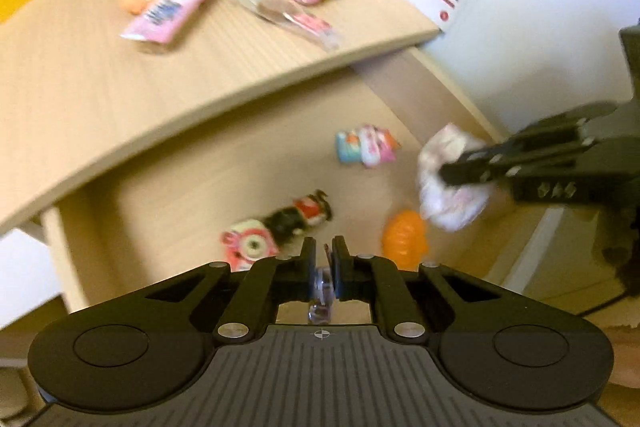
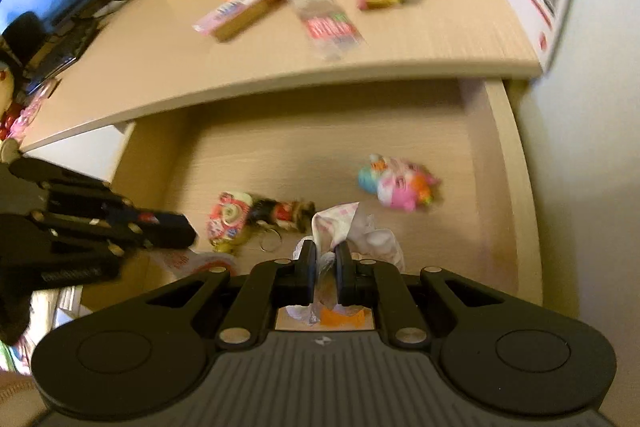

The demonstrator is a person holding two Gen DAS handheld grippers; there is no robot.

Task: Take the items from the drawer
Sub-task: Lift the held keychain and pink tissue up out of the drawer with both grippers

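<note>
Open pale-wood drawer (image 2: pixel 508 155) below desk: right gripper (image 2: pixel 325 259) clenching crinkly white-pink wrapped packet (image 2: pixel 344 223); left gripper (image 1: pixel 323 259) pinching small clear wrapper (image 1: pixel 322 287). Lifting straight clears the rim.

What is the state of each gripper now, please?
Left gripper: shut on a small clear-wrapped item.
Right gripper: shut on a crinkly white packet, above the drawer.

Both tongs, left tongs (image 1: pixel 324 259) and right tongs (image 2: pixel 326 263), are matte black: flat fingers, silver pivot screws behind them, round discs either side, ribbed grey housing with a small crosshair mark.
</note>
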